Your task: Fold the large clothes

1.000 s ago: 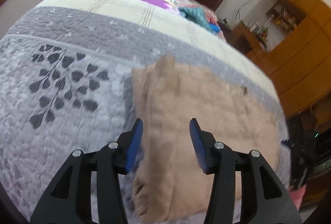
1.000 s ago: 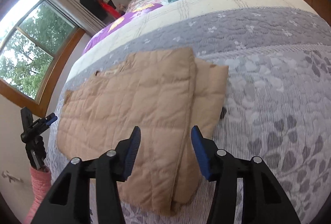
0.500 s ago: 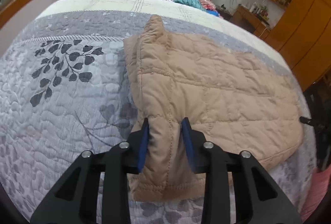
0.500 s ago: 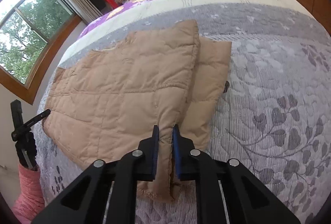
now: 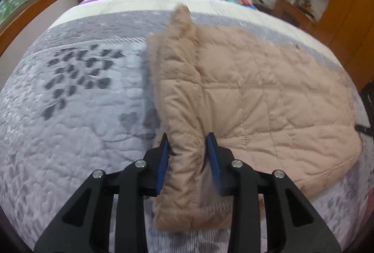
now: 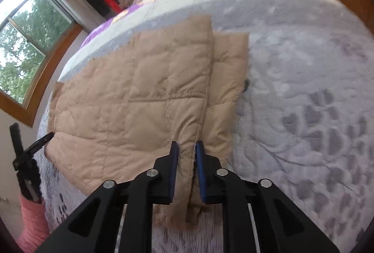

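On one bed [image 5: 70, 112], two grippers [image 5: 188, 138] [image 6: 187, 147] pinch one quilted jacket [image 5: 257, 101].

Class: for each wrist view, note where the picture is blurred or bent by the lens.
Left wrist: leaf-print bedspread smeared by motion, jacket top edge soft. Right wrist: window frame bowed by fisheye, far bed blurred, jacket stitching sharp.

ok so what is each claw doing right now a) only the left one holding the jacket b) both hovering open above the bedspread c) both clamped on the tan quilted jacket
c: the left claw and right claw each pinch the near edge of the tan quilted jacket.
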